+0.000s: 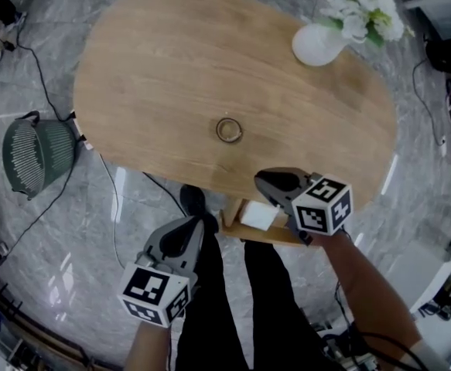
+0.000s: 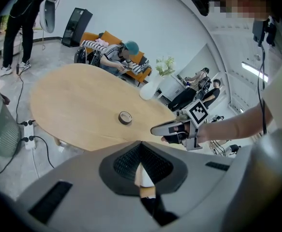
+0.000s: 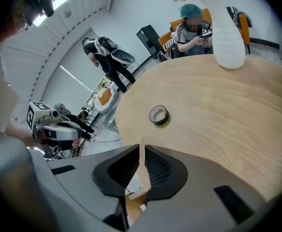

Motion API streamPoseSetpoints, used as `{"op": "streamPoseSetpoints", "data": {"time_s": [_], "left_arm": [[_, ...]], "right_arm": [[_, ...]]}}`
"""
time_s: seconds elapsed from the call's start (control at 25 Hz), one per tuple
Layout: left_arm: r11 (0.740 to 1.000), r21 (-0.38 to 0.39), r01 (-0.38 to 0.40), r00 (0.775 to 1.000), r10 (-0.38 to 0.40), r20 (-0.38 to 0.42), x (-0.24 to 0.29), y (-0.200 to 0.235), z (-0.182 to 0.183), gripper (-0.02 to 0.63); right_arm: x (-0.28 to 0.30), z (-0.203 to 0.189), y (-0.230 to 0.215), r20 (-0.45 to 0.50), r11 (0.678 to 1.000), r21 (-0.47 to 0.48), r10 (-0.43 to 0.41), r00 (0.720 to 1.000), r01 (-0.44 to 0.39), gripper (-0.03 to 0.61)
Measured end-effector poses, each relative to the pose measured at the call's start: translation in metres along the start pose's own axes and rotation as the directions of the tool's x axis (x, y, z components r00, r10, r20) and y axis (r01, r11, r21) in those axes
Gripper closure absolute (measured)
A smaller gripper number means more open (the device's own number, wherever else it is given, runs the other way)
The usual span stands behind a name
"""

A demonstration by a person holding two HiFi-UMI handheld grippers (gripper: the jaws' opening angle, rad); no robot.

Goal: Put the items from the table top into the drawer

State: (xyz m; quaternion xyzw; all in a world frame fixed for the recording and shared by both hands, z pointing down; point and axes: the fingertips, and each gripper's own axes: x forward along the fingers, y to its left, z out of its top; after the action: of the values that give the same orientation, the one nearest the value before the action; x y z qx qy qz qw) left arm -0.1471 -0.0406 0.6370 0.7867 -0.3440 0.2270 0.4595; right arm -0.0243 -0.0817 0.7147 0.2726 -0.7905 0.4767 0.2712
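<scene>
Two grippers hover at the near edge of the oval wooden table [image 1: 155, 68] in the head view. The left gripper [image 1: 196, 222] is off the edge, over the floor. The right gripper [image 1: 261, 181] is at the table's rim, above the pulled-out drawer [image 1: 230, 213], where a white item [image 1: 257, 216] lies. A tape roll [image 1: 228, 130] lies flat near the table's middle, and a white vase [image 1: 316, 45] with flowers stands at the far right end. A green mesh bin [image 1: 32, 154] sits on the floor to the left.

Left gripper view: its jaws are pressed together with nothing between them, and the tape roll lies well beyond them.

Right gripper view: its jaws are likewise pressed together and empty, pointing towards the tape roll but apart from it.
</scene>
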Motion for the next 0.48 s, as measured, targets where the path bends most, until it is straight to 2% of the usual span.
{"op": "streamPoseSetpoints", "data": {"time_s": [0.16,0.28,0.48], "left_arm": [[1.000,-0.006,-0.010,1.000,0.010,-0.001,0.000,0.016,0.003,0.612],[1.000,-0.013,-0.017,1.000,0.017,0.004,-0.001,0.026,0.006,0.612],[1.000,-0.024,-0.019,1.000,0.020,0.012,-0.004,0.038,0.013,0.612]], "right_arm": [[0.015,0.013,0.001,-0.005,1.000,-0.013,0.006,1.000,-0.006,0.528],[0.024,0.021,0.001,-0.022,0.999,-0.040,-0.002,1.000,0.001,0.469],[0.037,0.038,0.002,-0.036,0.997,-0.080,-0.020,0.999,0.017,0.469]]}}
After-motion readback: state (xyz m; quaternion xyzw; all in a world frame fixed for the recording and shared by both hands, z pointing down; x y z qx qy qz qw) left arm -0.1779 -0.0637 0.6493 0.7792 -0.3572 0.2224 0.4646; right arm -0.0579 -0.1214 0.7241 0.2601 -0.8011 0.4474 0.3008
